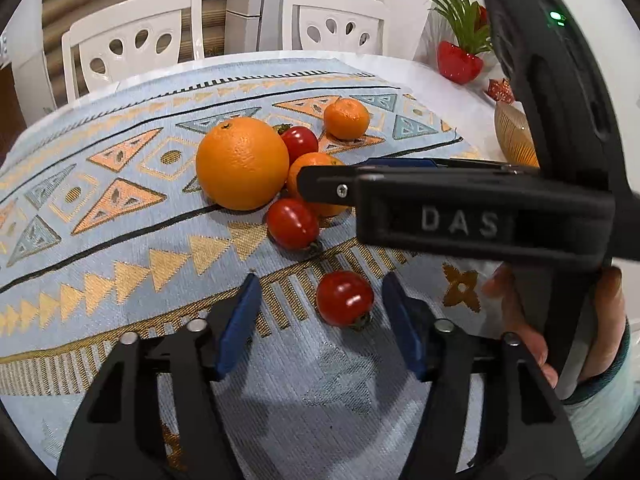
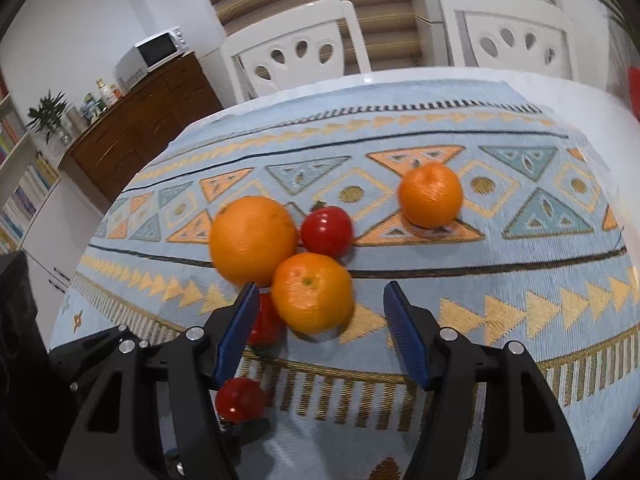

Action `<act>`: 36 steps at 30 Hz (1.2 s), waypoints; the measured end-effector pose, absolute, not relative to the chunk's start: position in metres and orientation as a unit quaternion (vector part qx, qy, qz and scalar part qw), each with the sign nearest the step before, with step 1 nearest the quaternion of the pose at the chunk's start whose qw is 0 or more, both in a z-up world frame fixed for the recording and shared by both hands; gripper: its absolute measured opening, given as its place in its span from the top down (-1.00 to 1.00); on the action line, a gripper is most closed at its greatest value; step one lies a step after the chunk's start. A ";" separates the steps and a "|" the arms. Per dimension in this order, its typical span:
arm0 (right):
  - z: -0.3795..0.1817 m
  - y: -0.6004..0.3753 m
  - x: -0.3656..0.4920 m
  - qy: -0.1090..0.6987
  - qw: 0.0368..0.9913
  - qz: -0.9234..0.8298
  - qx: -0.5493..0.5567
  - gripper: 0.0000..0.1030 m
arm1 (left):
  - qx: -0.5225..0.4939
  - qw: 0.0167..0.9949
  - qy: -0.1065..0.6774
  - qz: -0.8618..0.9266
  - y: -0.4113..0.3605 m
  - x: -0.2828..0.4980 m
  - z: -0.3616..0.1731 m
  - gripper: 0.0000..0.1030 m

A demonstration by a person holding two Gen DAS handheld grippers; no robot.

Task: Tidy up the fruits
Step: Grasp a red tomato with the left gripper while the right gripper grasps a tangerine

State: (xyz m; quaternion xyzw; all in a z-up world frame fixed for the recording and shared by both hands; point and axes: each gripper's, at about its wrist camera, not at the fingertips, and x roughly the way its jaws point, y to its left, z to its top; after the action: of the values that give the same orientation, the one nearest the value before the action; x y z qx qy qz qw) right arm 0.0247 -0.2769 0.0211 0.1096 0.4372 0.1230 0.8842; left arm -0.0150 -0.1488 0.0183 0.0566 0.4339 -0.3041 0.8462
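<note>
The cloth (image 1: 120, 240) is pale blue with gold and peach triangles. Oranges (image 1: 242, 163) are orange, tomatoes (image 1: 345, 298) glossy red. Chairs (image 2: 296, 56) are white.

Prob. home dining rm, microwave (image 2: 154, 51), chairs (image 2: 296, 46)

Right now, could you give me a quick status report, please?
Both hand-held grippers open, empty. Left brackets nearest tomato; right lines up on mandarin. Big orange crowds it.

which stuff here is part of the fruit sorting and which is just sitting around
Part of the job:
large orange
two mandarins
three tomatoes
left gripper, jaws open
right gripper, jaws open

Just lying about:
red vase with plant
gold bowl
white chairs
microwave
</note>
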 end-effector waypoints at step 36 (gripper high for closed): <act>0.016 -0.269 0.031 0.439 0.885 0.123 0.096 -0.08 | 0.061 0.842 0.433 -0.315 -0.149 -0.029 0.021 0.27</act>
State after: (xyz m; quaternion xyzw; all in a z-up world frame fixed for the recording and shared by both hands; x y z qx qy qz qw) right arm 0.0307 -0.2694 0.0160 0.0958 0.4390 0.1234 0.8848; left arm -0.0286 -0.1487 0.0207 0.0606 0.4334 -0.3150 0.8422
